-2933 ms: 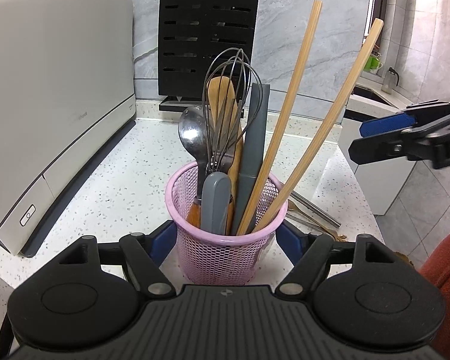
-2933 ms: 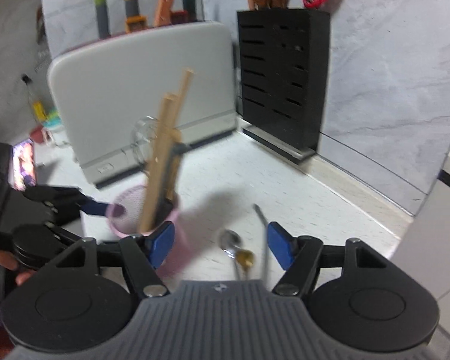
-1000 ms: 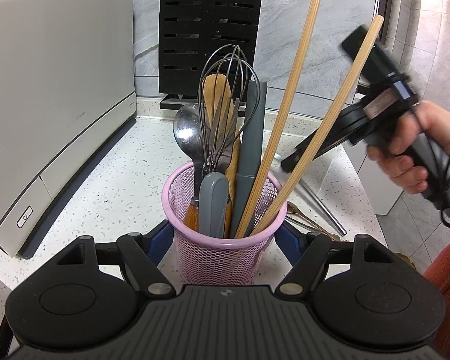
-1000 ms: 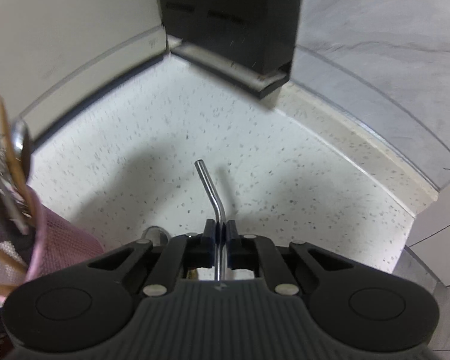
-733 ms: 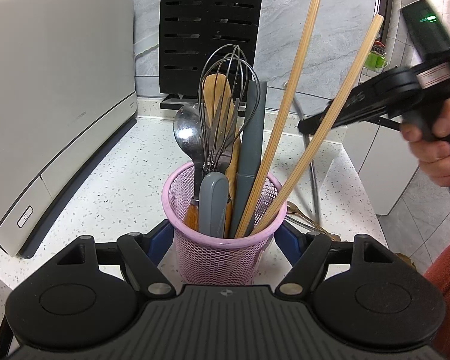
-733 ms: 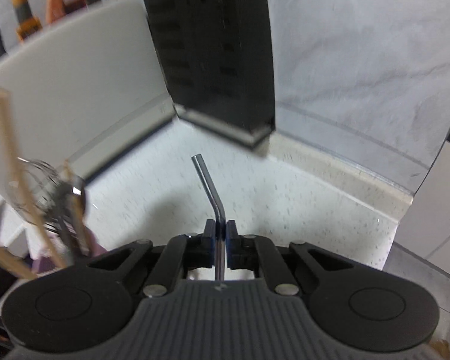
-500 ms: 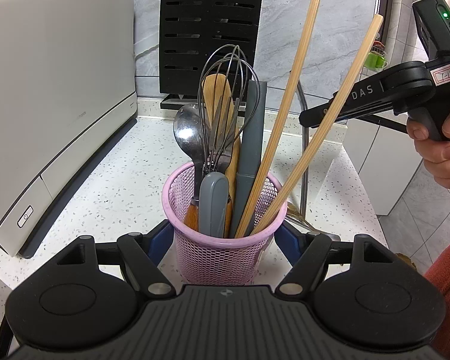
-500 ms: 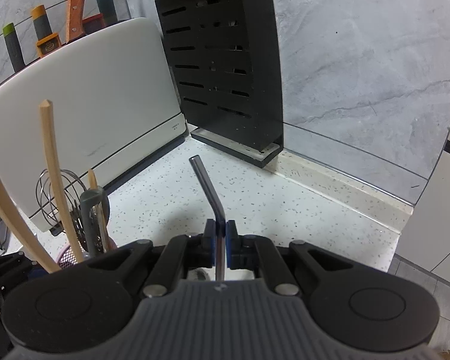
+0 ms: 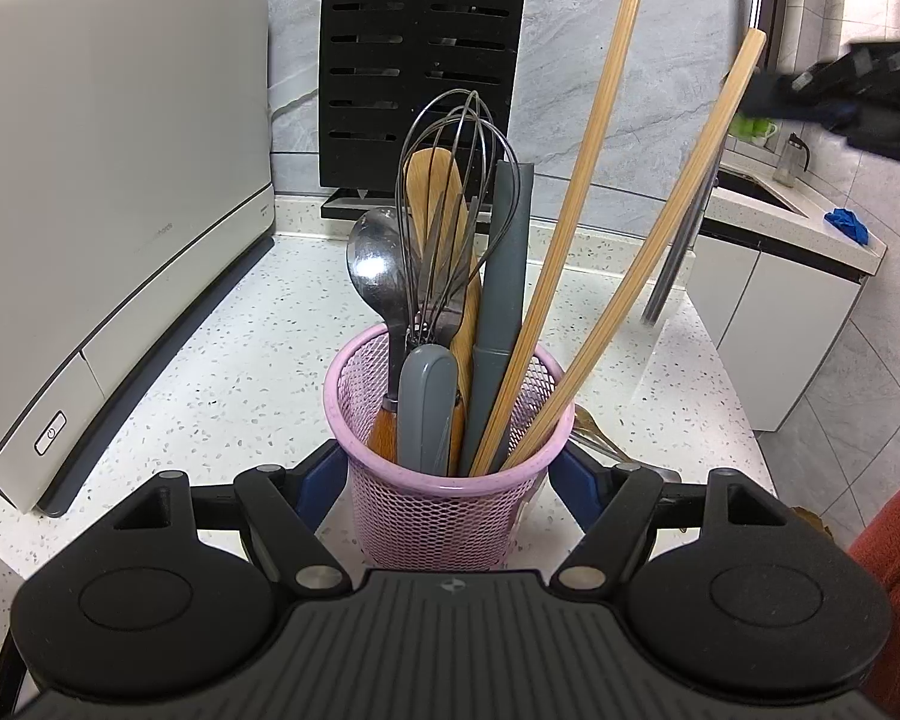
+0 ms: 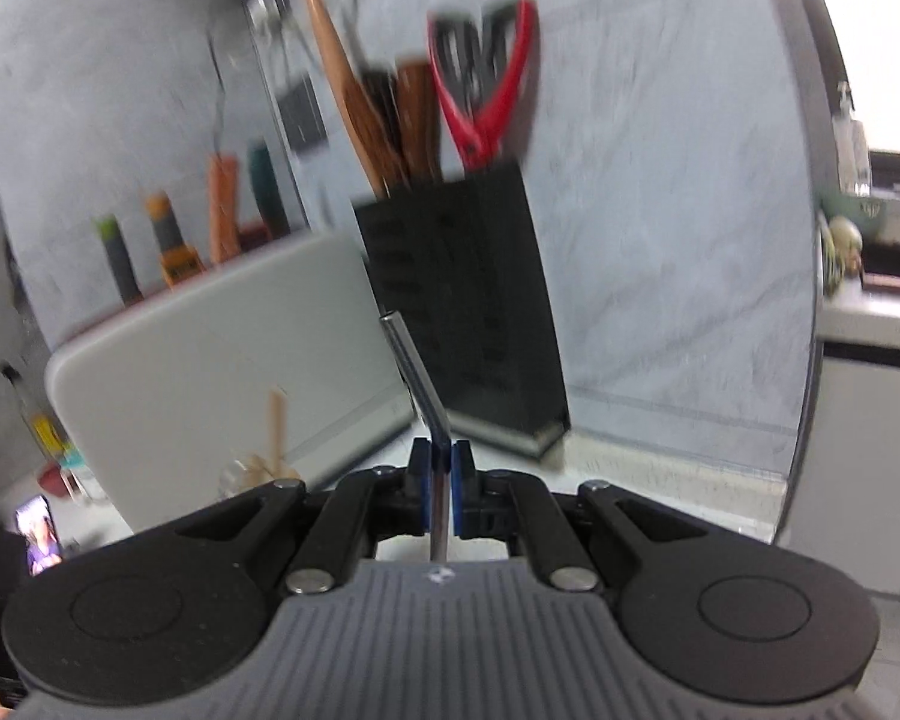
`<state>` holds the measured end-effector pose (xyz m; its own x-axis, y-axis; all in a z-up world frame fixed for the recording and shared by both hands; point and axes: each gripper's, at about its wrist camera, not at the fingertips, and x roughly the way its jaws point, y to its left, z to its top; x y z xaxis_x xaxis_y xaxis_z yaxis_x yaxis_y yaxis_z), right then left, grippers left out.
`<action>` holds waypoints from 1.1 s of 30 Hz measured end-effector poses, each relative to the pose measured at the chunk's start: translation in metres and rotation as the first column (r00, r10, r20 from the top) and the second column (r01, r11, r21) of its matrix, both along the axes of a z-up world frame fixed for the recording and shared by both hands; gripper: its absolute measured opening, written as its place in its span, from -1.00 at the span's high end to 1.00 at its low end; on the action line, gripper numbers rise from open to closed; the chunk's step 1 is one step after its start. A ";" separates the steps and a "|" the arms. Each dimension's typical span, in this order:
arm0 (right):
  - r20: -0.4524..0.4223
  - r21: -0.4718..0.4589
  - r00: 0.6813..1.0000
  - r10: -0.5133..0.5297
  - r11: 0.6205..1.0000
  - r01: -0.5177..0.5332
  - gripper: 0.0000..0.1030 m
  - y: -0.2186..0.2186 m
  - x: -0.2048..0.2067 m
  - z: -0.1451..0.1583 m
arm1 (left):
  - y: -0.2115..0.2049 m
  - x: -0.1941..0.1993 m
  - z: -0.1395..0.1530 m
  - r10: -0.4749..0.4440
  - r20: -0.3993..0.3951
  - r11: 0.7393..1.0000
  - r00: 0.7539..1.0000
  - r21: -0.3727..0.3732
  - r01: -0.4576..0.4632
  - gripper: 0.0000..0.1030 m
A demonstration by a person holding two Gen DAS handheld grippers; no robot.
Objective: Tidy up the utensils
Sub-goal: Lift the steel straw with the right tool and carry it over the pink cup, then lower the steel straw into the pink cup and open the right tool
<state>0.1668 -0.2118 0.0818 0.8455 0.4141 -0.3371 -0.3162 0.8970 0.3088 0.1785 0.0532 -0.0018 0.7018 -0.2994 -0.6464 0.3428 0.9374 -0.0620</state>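
In our right gripper (image 10: 441, 471) we hold a thin bent metal straw (image 10: 417, 378); the blue pads (image 10: 461, 480) are pressed tight against its lower part, and its angled upper end leans up and to the left. From the left wrist view we see the same straw (image 9: 675, 258) hanging in the air, blurred, beyond the rightmost long bamboo chopstick (image 9: 642, 258) and off to the right of the pink mesh utensil cup (image 9: 444, 498), with its lower end above the white speckled countertop (image 9: 240, 360). The right gripper (image 9: 840, 99) shows there as a dark blur at the upper right.

Our left gripper (image 9: 450, 480) is spread wide, one blue finger (image 9: 321, 480) on each side of the pink cup; whether the fingers touch the mesh we cannot tell. The cup stands upright on the countertop and holds a steel spoon (image 9: 375, 276), a wire whisk (image 9: 453, 204), a wooden spatula (image 9: 441, 228), a grey flat-handled tool (image 9: 504, 282), a grey rounded handle (image 9: 426, 408) and a second bamboo chopstick (image 9: 570, 204). Just right of the cup, a gold-coloured utensil (image 9: 597, 438) lies on the countertop, mostly hidden.

Behind the cup a black slotted knife block (image 9: 420, 60) stands against the grey marble wall (image 9: 630, 90); a large white appliance (image 9: 108, 180) fills the left side.
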 end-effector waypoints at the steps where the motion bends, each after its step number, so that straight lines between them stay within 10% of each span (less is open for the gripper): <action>1: 0.027 0.022 1.000 0.000 1.000 -0.001 0.94 -0.003 -0.007 0.004 | 0.000 0.000 0.000 0.000 0.000 1.000 1.000 0.000 0.000 -0.66; 24: 0.013 0.258 0.999 0.037 0.965 -0.039 0.94 0.011 -0.005 -0.015 | 0.000 0.000 0.000 0.000 0.000 1.000 1.000 0.001 0.000 -0.64; 33: 0.000 0.177 0.994 0.106 0.979 -0.104 0.94 0.033 -0.004 -0.026 | 0.000 0.000 0.000 0.000 0.000 1.000 1.000 0.001 0.000 -0.64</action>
<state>0.1630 -0.1790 0.0561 0.7912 0.5543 -0.2583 -0.4023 0.7899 0.4628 0.1783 0.0531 -0.0017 0.7021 -0.2985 -0.6465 0.3424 0.9376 -0.0611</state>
